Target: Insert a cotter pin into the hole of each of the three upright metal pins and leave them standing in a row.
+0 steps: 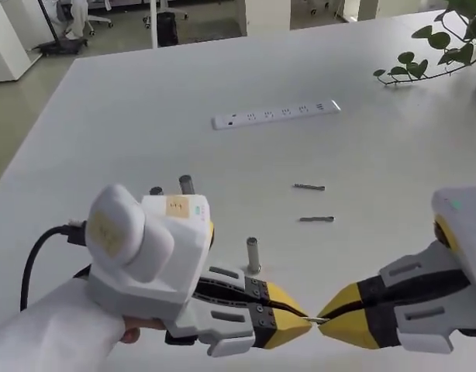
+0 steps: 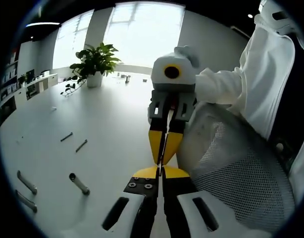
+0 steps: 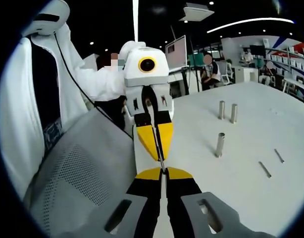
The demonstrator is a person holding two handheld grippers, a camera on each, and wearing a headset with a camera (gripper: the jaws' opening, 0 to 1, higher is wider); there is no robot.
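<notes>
With my left tool (image 1: 300,319) and right tool (image 1: 331,322) pressed together tip to tip on one thin grey metal cotter pin (image 1: 316,318), near the closest upright cylindrical steel pin (image 1: 253,254) on the white worktop (image 1: 145,116), I judge that an uneven pull could bend or drop it.
</notes>
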